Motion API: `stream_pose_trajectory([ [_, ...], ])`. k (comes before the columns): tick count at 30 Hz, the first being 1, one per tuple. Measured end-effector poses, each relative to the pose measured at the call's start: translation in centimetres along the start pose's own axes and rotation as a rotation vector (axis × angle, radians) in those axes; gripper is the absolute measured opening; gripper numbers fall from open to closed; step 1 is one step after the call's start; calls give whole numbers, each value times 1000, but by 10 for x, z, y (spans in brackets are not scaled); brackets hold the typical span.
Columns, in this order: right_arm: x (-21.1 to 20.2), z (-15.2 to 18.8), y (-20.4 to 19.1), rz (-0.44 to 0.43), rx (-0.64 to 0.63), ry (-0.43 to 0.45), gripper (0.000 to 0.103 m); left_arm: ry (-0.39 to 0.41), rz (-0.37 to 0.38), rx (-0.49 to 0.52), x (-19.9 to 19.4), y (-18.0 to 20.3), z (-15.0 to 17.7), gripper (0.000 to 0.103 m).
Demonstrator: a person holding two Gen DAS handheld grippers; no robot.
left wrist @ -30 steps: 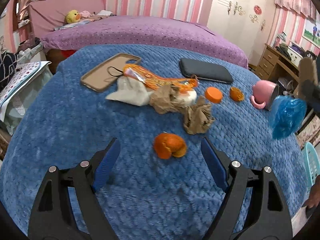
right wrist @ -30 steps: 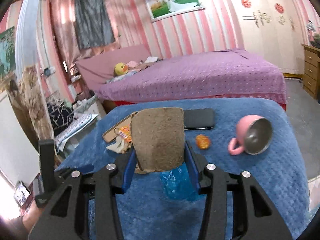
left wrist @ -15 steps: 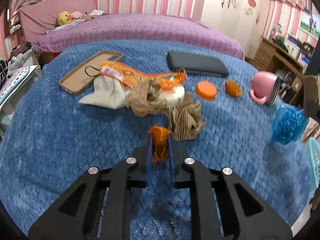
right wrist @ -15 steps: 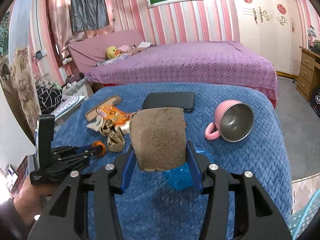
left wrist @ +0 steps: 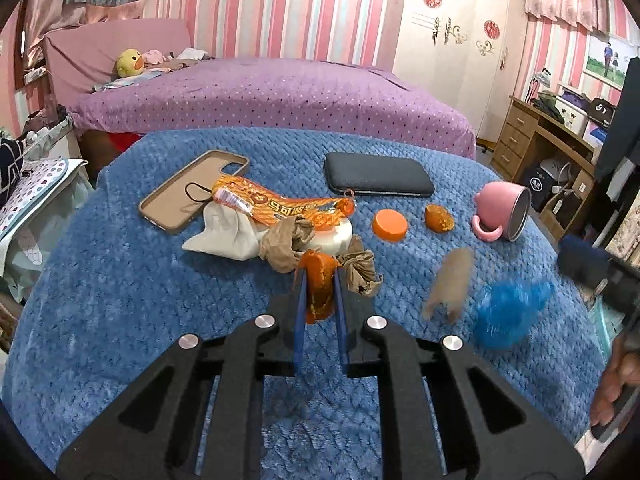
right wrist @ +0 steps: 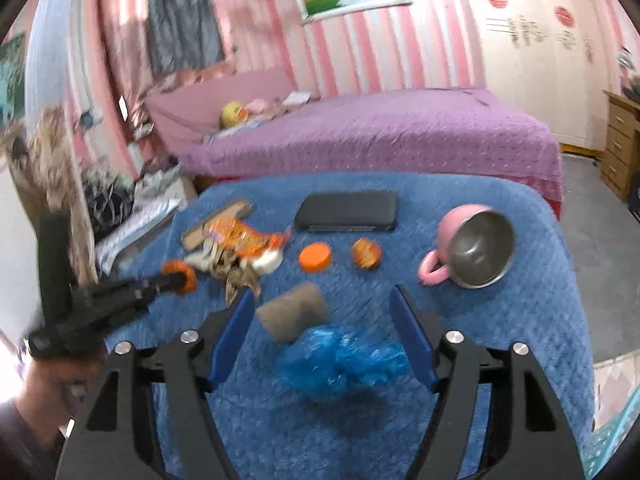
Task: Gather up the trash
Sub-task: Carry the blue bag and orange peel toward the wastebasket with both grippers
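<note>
My left gripper (left wrist: 319, 276) is shut on a piece of orange peel (left wrist: 319, 285) and holds it above the blue blanket (left wrist: 120, 288). My right gripper (right wrist: 322, 300) is open and empty. A brown paper scrap (right wrist: 294, 314) lies blurred between its fingers, beside a crumpled blue plastic bag (right wrist: 340, 356). The scrap (left wrist: 450, 280) and the bag (left wrist: 508, 312) also show in the left wrist view. A trash pile lies ahead: an orange wrapper (left wrist: 276, 204), crumpled brown paper (left wrist: 362, 270), a beige cloth (left wrist: 224, 232), an orange cap (left wrist: 389, 224) and another peel piece (left wrist: 439, 218).
A phone case (left wrist: 188, 192), a dark wallet (left wrist: 376, 176) and a tipped pink mug (left wrist: 504, 210) lie on the blanket. A purple bed (left wrist: 260, 96) stands behind. A wooden desk (left wrist: 552, 148) is at the right. A teal basket (right wrist: 616, 432) edge shows at lower right.
My left gripper shut on the orange peel and lifted it. My right gripper opened and let go of the brown paper scrap, which dropped beside the blue bag.
</note>
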State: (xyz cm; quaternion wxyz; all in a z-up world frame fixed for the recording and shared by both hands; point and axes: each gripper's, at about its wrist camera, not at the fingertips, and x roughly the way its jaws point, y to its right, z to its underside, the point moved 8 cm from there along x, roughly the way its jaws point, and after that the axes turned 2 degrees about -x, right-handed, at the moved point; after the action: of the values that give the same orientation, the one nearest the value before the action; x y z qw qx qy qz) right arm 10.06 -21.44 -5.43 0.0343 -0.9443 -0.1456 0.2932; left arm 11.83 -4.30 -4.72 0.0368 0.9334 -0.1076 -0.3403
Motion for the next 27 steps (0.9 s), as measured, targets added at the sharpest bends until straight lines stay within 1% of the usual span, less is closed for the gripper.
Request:
stream_pose_trajectory([
  [2, 9, 5, -8, 23, -51, -28, 71, 6, 1, -2, -3, -2, -1, 11],
  [4, 19, 11, -8, 56, -69, -73, 72, 5, 2, -4, -4, -4, -1, 11],
  [5, 26, 18, -6, 59, -63, -113, 73, 2, 2, -2, -4, -4, 0, 11],
  [7, 39, 32, -1, 57, -43, -196, 80, -1, 0, 4, -5, -6, 1, 11],
  [8, 45, 39, 1, 59, -37, -231, 79, -2, -1, 6, -5, -7, 1, 11],
  [9, 48, 43, 3, 50, -30, -248, 73, -1, 0, 3, -6, -8, 1, 11],
  [10, 48, 43, 5, 38, -11, -250, 40, 0, 4, -4, -6, -11, 0, 11],
  [11, 45, 41, 7, 35, 10, -241, 20, 1, 8, -10, -7, -12, 0, 11],
  [12, 39, 35, 11, 34, 34, -210, 20, 5, 19, -24, -9, -14, -2, 11],
  [14, 17, 15, 14, 10, 78, -108, 20, 15, 42, -41, -12, -14, -5, 11],
  [15, 7, 8, 14, 9, 86, -72, 20, 30, 61, -48, -17, -13, -7, 11],
  [17, -15, -7, 14, 13, 90, 4, 20, 46, 68, -42, -23, -11, -10, 11],
  [19, -30, -14, 13, 4, 95, 44, 20, 62, 74, -34, -30, -6, -13, 11],
  [22, -47, -20, 14, 4, 101, 77, 20, 81, 84, -30, -40, 1, -15, 11],
  [27, -78, -26, 18, 33, 97, 133, 20, 124, 126, -17, -60, 25, -21, 11],
])
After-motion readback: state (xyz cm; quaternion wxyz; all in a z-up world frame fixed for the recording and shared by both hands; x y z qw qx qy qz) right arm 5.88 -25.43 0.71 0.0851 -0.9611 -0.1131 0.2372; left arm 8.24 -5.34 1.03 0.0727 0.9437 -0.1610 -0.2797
